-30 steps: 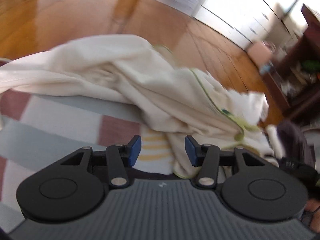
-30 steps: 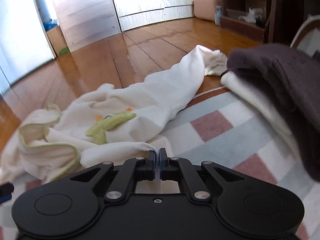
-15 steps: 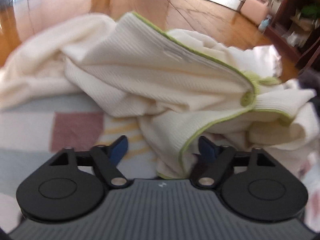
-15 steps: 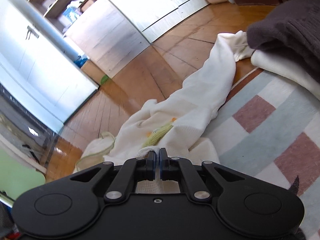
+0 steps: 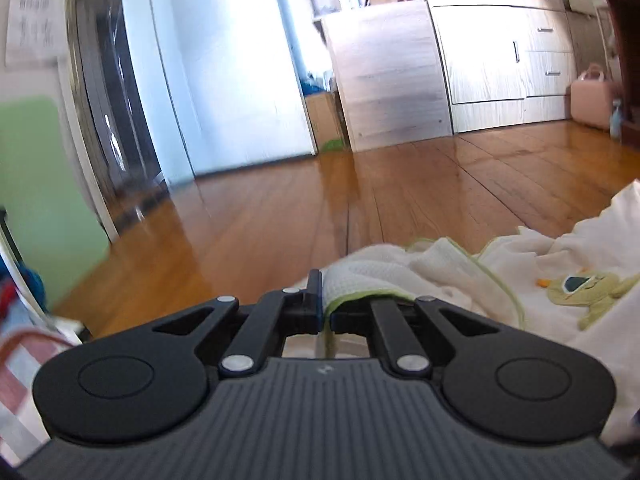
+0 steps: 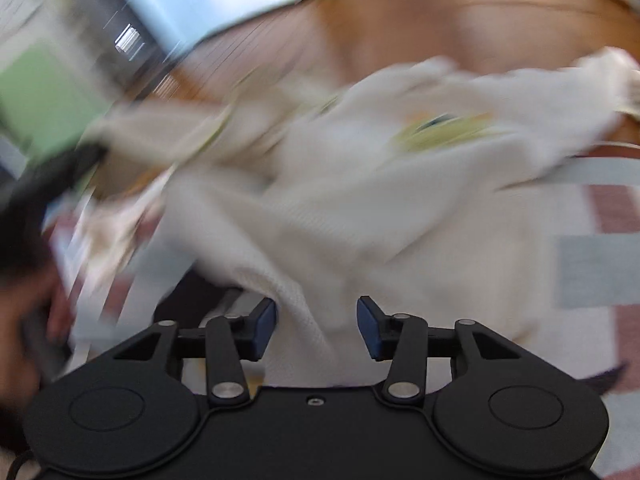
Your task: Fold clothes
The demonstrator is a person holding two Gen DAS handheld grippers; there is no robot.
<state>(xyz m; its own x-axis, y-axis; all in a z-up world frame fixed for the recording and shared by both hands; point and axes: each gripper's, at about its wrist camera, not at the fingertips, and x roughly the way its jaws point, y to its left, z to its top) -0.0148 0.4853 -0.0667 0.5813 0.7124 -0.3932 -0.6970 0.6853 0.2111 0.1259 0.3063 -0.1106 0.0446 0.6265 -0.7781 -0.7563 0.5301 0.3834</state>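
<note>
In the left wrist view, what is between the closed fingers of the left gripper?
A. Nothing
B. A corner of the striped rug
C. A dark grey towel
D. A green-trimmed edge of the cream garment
D: the left gripper is shut on a fold of the cream garment, and its green hem runs right into the closed fingers.

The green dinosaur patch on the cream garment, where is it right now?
In the left wrist view the dinosaur patch lies at the far right on the cream garment, right of the left gripper, which pinches the green-trimmed edge.
</note>
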